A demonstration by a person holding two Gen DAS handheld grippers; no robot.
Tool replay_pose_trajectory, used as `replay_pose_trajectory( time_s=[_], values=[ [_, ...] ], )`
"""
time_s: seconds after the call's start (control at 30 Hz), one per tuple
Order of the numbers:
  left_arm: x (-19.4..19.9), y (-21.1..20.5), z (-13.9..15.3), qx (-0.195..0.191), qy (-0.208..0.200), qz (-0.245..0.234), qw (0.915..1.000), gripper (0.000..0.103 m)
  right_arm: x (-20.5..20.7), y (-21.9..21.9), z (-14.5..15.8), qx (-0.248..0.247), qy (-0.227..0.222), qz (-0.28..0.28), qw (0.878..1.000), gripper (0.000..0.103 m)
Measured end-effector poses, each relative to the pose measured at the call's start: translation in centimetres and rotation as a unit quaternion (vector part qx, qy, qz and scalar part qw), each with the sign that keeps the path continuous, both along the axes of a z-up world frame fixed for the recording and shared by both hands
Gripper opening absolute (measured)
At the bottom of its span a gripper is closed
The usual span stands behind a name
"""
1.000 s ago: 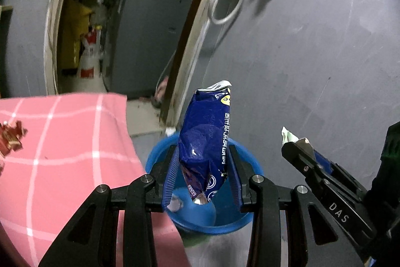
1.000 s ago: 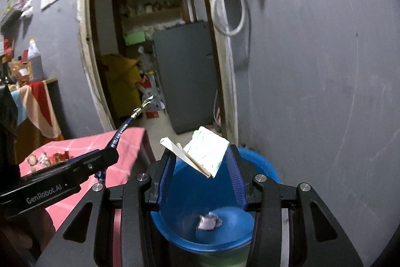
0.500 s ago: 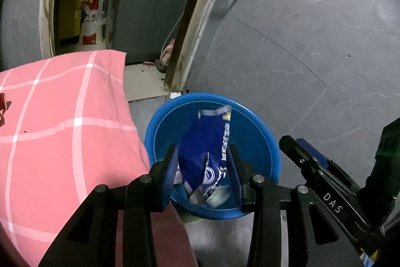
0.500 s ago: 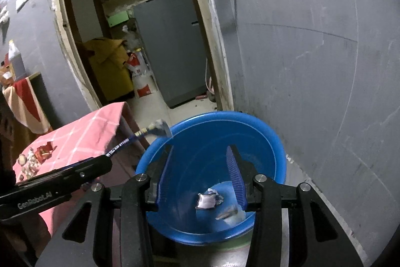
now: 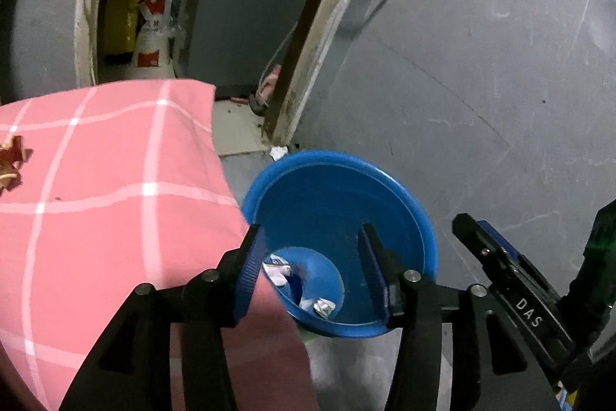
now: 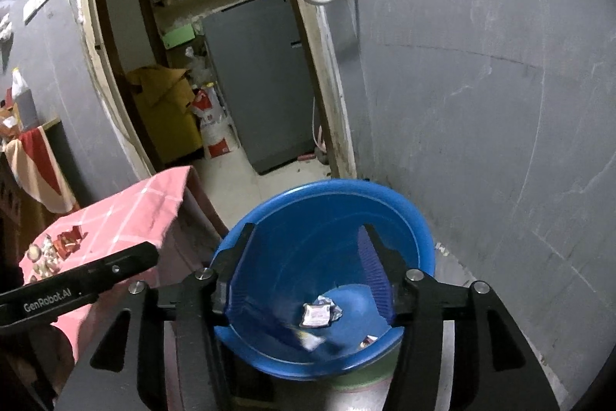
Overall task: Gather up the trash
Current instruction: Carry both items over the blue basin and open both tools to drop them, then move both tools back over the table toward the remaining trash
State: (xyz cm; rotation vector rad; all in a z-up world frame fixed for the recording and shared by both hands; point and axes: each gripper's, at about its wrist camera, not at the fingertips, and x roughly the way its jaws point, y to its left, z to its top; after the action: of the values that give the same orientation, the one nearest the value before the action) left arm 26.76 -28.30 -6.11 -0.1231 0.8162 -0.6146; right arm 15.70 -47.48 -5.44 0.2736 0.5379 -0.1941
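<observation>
Now both grippers are empty — a second ago the left gripper [image 5: 310,270] pinched a blue snack bag and the right gripper [image 6: 306,272] held a white folded paper; both pieces have since dropped. Jaws of both are opening, standing at a middling gap with nothing between them, over the blue basin [image 5: 408,195].

Left to right in the left wrist view: pink checked cloth [image 5: 107,187] with red wrapper scraps [image 5: 11,160] at its far left edge, then the basin just beside the cloth's corner, then the right gripper's black body on the far right. Half a second back the blue bag was still between the left pads; now only crumpled white-and-silver trash [image 5: 323,307] lies at the basin bottom, partly hidden by the cloth and the left finger.

Right wrist view shows more of the basin's inside: a crumpled wrapper [image 6: 317,314] near the middle, a blurred blue-and-white piece [image 6: 308,338] toward the near wall — too smeared to name. It also shows more scraps [image 6: 57,245] left on the cloth [image 6: 127,214] and the open doorway with a grey fridge [image 6: 261,79].
</observation>
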Motion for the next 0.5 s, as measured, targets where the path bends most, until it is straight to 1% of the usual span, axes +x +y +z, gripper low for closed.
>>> replay_pose_trajectory(
  time_s=[0.03,0.1,0.13,0.17,0.23,0.3,0.37,0.4,0.43,0.5],
  values=[
    [-0.1,0.4,0.3,-0.001,-0.005,0.004,1.0000,0.047,0.0,0.1,0.3,-0.001,-0.003,0.000,1.000,0.053],
    [-0.3,1.2,1.0,-0.007,-0.017,0.011,0.9998,0.053,-0.2,0.4,0.9,-0.005,-0.010,0.001,1.000,0.055],
    [-0.5,1.6,1.4,-0.010,-0.023,0.015,0.9996,0.056,-0.2,0.6,1.3,-0.008,-0.015,0.001,1.000,0.058],
    [-0.6,1.9,1.8,-0.012,-0.028,0.018,0.9994,0.058,-0.3,0.8,1.7,-0.011,-0.020,0.002,1.000,0.064],
    [-0.9,2.9,2.8,-0.016,-0.044,0.030,0.9985,0.067,-0.5,1.4,2.4,-0.015,-0.032,0.005,0.999,0.071],
    [-1.1,4.0,3.6,-0.018,-0.059,0.043,0.9972,0.074,-0.7,2.1,3.1,-0.020,-0.045,0.008,0.999,0.073],
    [-1.3,4.8,4.3,-0.019,-0.072,0.055,0.9957,0.075,-0.9,2.8,3.9,-0.027,-0.056,0.012,0.998,0.081],
    [-1.4,5.5,4.8,-0.018,-0.080,0.064,0.9946,0.077,-1.1,3.2,4.4,-0.032,-0.065,0.014,0.997,0.083],
    [-1.5,6.0,5.1,-0.016,-0.086,0.070,0.9937,0.085,-1.1,3.5,4.7,-0.035,-0.071,0.016,0.997,0.085],
    [-1.9,6.9,5.8,-0.015,-0.103,0.087,0.9907,0.093,-1.4,4.3,5.5,-0.043,-0.087,0.020,0.995,0.090]
  ],
)
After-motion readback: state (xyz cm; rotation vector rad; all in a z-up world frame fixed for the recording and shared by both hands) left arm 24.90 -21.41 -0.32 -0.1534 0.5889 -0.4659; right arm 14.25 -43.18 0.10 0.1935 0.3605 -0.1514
